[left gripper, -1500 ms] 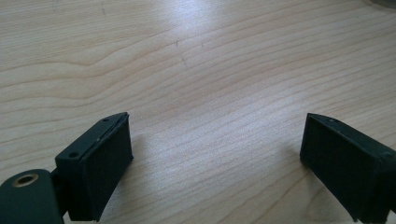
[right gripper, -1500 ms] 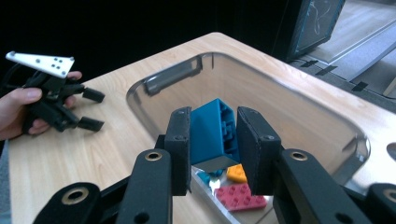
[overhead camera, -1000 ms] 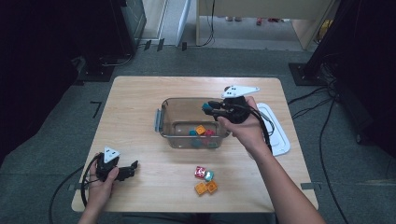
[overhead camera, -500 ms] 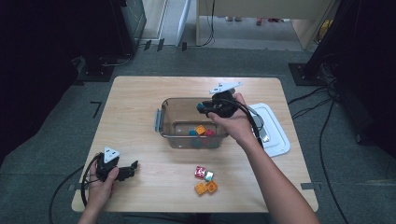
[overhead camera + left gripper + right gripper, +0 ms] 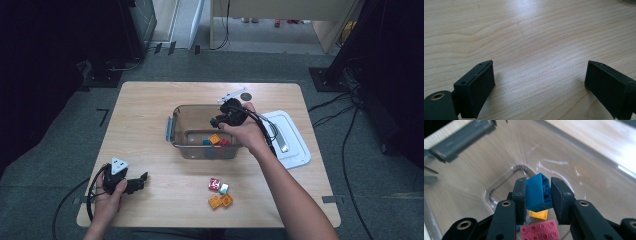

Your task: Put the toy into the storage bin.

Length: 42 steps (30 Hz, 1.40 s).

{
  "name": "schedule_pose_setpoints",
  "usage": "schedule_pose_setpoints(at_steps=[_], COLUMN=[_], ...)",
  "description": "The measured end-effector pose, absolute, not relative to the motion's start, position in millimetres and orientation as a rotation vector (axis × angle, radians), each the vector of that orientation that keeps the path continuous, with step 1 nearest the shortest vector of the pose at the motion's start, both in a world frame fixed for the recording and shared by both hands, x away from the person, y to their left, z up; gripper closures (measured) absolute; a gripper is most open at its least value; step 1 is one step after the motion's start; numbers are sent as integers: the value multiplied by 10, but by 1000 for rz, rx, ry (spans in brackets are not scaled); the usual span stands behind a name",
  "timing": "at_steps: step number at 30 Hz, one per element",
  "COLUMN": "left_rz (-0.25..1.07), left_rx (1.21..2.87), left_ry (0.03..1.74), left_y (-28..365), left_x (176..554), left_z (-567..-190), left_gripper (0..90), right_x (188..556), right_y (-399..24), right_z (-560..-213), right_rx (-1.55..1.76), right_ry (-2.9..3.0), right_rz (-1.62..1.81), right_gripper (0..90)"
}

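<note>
Gripping a blue brick [image 5: 537, 192], the right gripper [image 5: 538, 195] hangs inside the clear bin [image 5: 172, 131]; left gripper [image 5: 539, 87] open.

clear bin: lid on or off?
Off. The clear bin stands open-topped, with the right hand-held gripper inside it holding a blue brick. The white lid lies flat on the table, right of the bin.

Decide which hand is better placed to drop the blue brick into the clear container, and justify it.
Right. The right gripper already clamps the blue brick above the clear container. The left gripper rests open on the table, apart from it.
</note>
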<state>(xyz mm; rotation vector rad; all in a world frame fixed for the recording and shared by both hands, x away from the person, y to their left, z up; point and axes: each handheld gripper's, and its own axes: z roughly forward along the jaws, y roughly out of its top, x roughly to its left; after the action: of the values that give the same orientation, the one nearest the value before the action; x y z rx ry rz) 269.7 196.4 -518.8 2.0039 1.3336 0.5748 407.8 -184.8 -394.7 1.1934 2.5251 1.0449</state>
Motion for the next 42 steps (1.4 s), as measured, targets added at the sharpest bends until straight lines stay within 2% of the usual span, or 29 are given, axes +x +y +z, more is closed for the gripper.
schedule_pose_setpoints(at_steps=[9,15,22,29,42], left_rz=[575,575,574,576,576], left_rx=[2004,2004,2005,2005,2003], left_ry=[1333,1333,1332,1332,1332], left_y=[1964,1964,1964,1964,1963], left_x=[2697,2697,2697,2697,2698], left_z=[-5188,-5188,-5188,-5188,-5188], left_gripper=[90,91,91,91,91], right_x=[4103,4078,3985,3850,3569], right_y=[-1854,-1860,-1849,-1893,-2144], right_z=[-3983,-3947,-3857,-3774,-3672], right_rx=[1250,1225,1120,1020,976], right_ry=[2558,2556,2542,2517,2436], right_rz=[995,1040,1101,1165,1310], right_gripper=[665,481,341,257,255])
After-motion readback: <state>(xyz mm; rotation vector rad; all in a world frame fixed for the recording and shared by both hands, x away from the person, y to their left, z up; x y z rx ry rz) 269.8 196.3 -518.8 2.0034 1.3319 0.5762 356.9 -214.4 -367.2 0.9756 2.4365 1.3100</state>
